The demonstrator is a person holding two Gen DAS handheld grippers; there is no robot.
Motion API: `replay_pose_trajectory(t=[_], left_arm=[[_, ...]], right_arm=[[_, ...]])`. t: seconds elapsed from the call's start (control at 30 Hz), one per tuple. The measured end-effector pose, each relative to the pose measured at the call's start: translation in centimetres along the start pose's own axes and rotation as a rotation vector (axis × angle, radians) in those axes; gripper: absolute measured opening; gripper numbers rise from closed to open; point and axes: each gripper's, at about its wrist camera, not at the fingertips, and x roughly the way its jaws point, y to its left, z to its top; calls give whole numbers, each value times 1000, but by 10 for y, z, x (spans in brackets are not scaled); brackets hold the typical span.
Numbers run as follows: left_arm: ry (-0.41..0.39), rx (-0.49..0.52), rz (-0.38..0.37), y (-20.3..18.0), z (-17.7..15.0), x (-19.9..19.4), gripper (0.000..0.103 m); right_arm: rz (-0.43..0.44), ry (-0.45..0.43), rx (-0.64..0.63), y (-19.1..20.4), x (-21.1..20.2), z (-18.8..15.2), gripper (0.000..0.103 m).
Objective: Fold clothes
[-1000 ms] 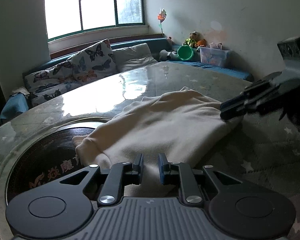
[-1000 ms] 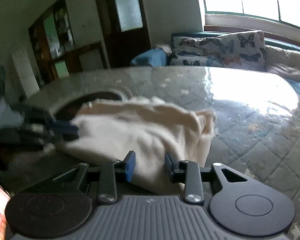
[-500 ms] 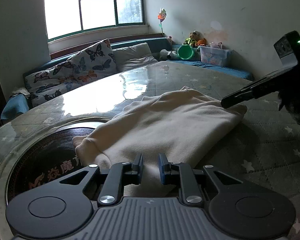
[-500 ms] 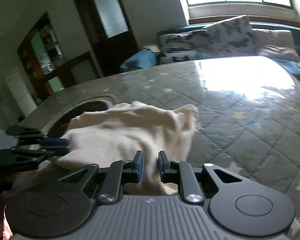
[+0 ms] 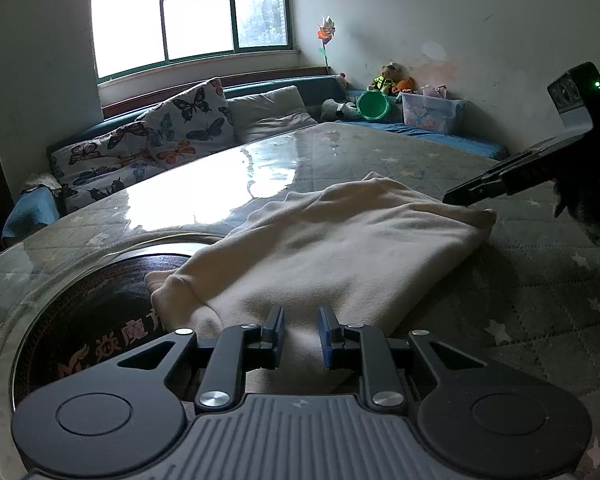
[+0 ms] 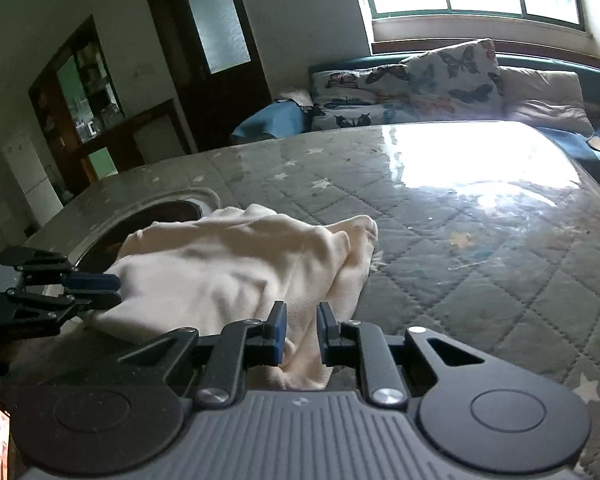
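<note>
Cloth count is one: a single cream garment (image 5: 332, 248) lies on the quilted surface (image 5: 520, 300), its left end overhanging a round dark inset (image 5: 80, 320). From left to right, the left gripper (image 5: 300, 330) pinches the near edge with narrow jaws, while the right gripper (image 6: 302, 330) is clamped on the bunched right end. Folding looks partly done, judging by the doubled layers; at least one more fold and some smoothing seem left.
</note>
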Motion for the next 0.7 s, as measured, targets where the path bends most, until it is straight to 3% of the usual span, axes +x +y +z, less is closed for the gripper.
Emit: replay_pose_trajectory(t=[0.37, 0.43, 0.47, 0.7], left_arm=[[1, 3, 1, 0, 0, 2, 22], [1, 4, 1, 0, 0, 2, 22], [1, 5, 1, 0, 0, 2, 22], [-1, 15, 2, -2, -1, 2, 22]], right_arm=[[47, 33, 67, -11, 13, -3, 16], [57, 33, 91, -13, 13, -3, 3], [53, 34, 92, -12, 13, -3, 3], [-143, -66, -160, 23, -6, 6, 1]])
